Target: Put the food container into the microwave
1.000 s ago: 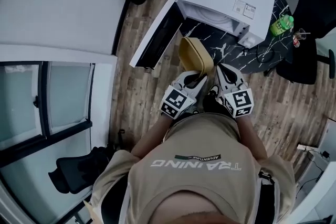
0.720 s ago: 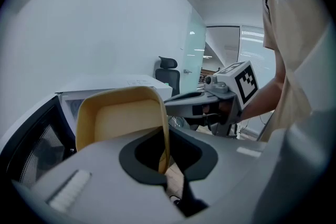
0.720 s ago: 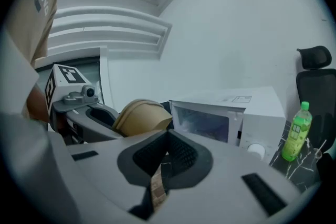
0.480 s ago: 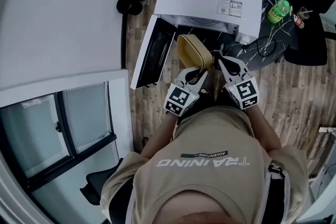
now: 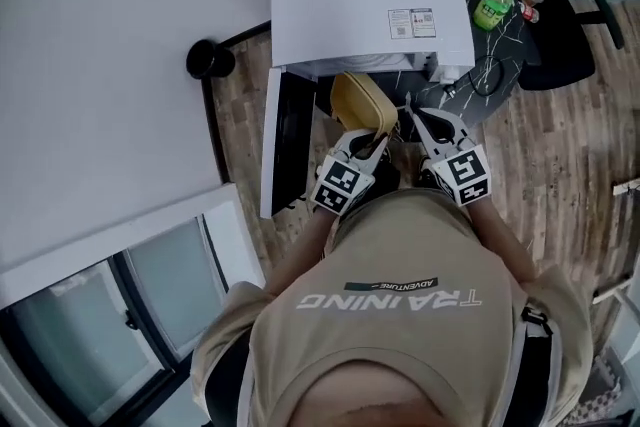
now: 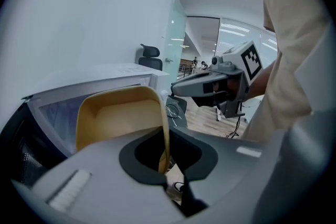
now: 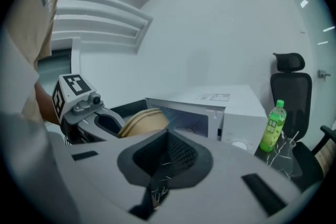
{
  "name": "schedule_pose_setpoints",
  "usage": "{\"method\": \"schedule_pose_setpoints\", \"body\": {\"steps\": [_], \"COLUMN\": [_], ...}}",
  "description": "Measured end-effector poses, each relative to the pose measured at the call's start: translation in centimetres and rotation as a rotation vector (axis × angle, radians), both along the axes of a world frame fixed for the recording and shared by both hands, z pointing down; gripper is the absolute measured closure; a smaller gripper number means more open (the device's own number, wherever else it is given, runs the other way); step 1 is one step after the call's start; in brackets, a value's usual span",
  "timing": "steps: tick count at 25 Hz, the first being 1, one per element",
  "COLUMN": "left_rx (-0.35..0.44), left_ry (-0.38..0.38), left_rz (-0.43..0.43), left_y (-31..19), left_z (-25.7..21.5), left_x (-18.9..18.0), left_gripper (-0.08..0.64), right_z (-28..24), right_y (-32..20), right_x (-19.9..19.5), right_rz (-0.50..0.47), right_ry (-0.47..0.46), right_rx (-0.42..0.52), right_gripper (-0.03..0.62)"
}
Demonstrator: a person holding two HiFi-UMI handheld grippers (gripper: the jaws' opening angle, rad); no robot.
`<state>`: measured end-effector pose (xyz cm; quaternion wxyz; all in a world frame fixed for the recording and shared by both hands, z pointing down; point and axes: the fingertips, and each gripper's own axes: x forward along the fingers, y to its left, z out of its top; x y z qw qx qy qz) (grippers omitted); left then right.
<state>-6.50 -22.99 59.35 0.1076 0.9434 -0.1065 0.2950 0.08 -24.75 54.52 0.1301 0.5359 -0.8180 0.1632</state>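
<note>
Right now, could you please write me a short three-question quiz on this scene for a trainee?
1. True or false: the microwave has its door open.
2. What colour is the bottle on the table beside the microwave?
3. The left gripper has its jaws on which thing? A the yellow container; B the bottle; C the door.

Key: 1 true; 2 green; 3 A.
</note>
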Motion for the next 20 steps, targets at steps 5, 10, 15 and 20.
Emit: {"method": "schedule_pose_setpoints", "body": {"steps": [5,10,15,20], "left_rx": [-0.042,-0.072,-0.076,-0.029], "left_ry": [-0.001,0.018,-0.058,-0.136], "left_rz": [0.088,0.12,0.178,0.227], "left_y": [-1.1,-3.2,-3.9,-4.9], "left_z": [1.3,2.2,4.3,5.3], "left_x": [-0.7,-0.9,-1.0,0.5], "left_gripper": [0.535,0.535,0.535,0.535], "right_z": [-0.4,-0.7,-0.1,1.7], "right_y": [-2.2,-3.8,-3.4,-3.2], "right_x": [-1.8,-2.7,-2.4,-0.6], "right_rz": [0.046,0.095,0.12,0.118], "right_ry": [0.041,0.08,0.109,0.137], "right_rx": [-0.005,-0.004,-0.025,-0.023], "right_gripper": [0.582,0.581,0.581,0.581]}}
